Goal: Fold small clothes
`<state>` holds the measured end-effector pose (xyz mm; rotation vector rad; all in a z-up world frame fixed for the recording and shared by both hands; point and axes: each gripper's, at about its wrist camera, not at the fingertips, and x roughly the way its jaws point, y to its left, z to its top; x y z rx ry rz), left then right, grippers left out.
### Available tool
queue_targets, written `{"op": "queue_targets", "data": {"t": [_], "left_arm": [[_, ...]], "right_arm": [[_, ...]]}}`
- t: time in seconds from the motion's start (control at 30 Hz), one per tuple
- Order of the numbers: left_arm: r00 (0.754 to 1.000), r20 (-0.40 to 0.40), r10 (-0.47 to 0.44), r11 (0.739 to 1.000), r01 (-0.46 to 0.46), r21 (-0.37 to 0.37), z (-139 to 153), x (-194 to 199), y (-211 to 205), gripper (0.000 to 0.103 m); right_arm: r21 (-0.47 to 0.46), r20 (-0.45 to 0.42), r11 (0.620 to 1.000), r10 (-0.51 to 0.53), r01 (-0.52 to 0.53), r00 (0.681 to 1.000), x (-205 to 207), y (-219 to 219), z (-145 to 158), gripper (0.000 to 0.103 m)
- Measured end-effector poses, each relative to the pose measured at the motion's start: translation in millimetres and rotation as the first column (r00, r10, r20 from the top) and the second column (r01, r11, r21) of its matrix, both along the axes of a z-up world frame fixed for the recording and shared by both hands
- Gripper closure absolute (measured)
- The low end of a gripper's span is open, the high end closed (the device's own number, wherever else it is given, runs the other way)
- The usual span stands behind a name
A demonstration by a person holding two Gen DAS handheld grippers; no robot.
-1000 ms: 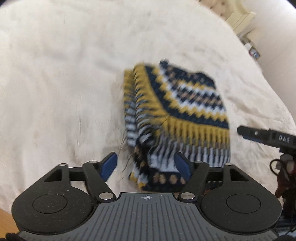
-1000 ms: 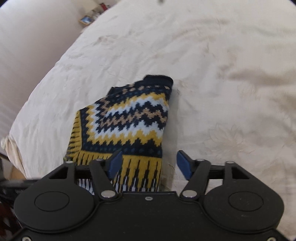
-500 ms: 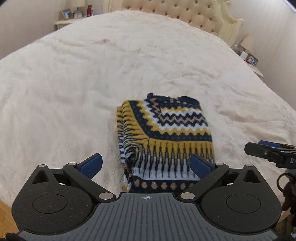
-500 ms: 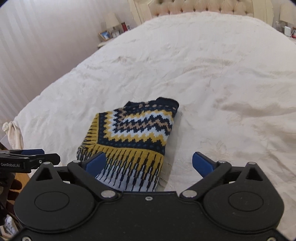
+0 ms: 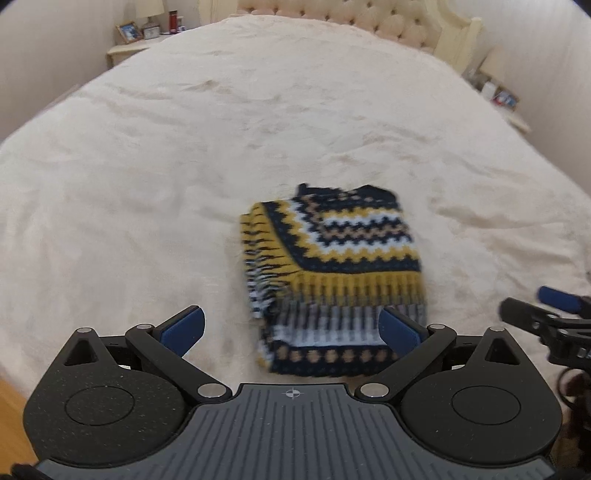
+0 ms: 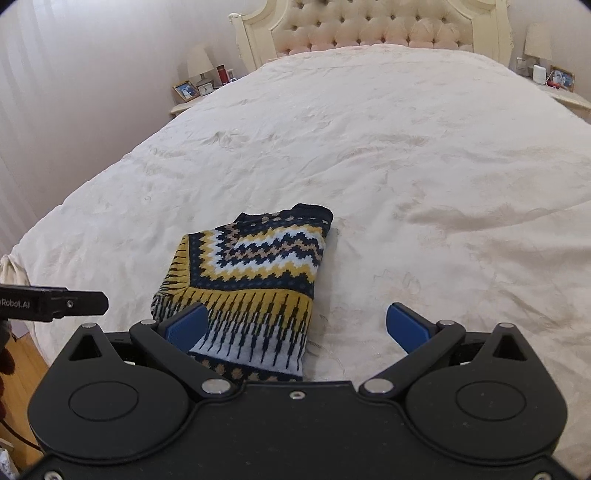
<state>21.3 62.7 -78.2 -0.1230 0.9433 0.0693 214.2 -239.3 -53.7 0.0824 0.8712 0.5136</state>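
Note:
A small knitted sweater (image 5: 332, 266) in navy, yellow and white zigzags lies folded into a compact rectangle near the front edge of the bed; it also shows in the right wrist view (image 6: 251, 280). My left gripper (image 5: 291, 328) is open and empty, held above and just short of the sweater's near edge. My right gripper (image 6: 297, 326) is open and empty, above the sweater's near right corner. Each gripper shows at the edge of the other's view.
The cream bedspread (image 6: 406, 166) covers a large bed with a tufted headboard (image 6: 369, 26). Nightstands with lamps and photo frames stand at the far left (image 6: 192, 92) and far right (image 6: 554, 81). Wooden floor (image 6: 26, 354) lies beyond the bed's near left edge.
Both grippers have opened wider, let go of the sweater and pulled back and up. The folded sweater stays flat on the bed.

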Motion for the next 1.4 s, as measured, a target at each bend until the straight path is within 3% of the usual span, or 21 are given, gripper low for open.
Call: {"op": "queue_targets", "data": {"t": [0.63, 0.9, 1.4], "left_arm": [[0.999, 0.011, 0.049, 0.996, -0.05, 0.069, 25.1, -52.2, 37.4, 0.007], [0.999, -0.009, 0.035, 0.993, -0.034, 0.11, 26.3, -76.3, 37.0, 0.007], [0.997, -0.071, 0.001, 0.996, 0.005, 0.083, 16.4, -105.6, 30.2, 0.008]], "right_arm": [[-0.079, 0.151, 0.978, -0.181, 0.194, 0.972, -80.2, 36.8, 44.1, 0.001], [-0.105, 0.073, 0.971, -0.207, 0.214, 0.976, -102.2, 41.3, 47.4, 0.002], [-0.102, 0.042, 0.97, -0.216, 0.219, 0.976, -138.6, 38.2, 50.9, 0.002]]}}
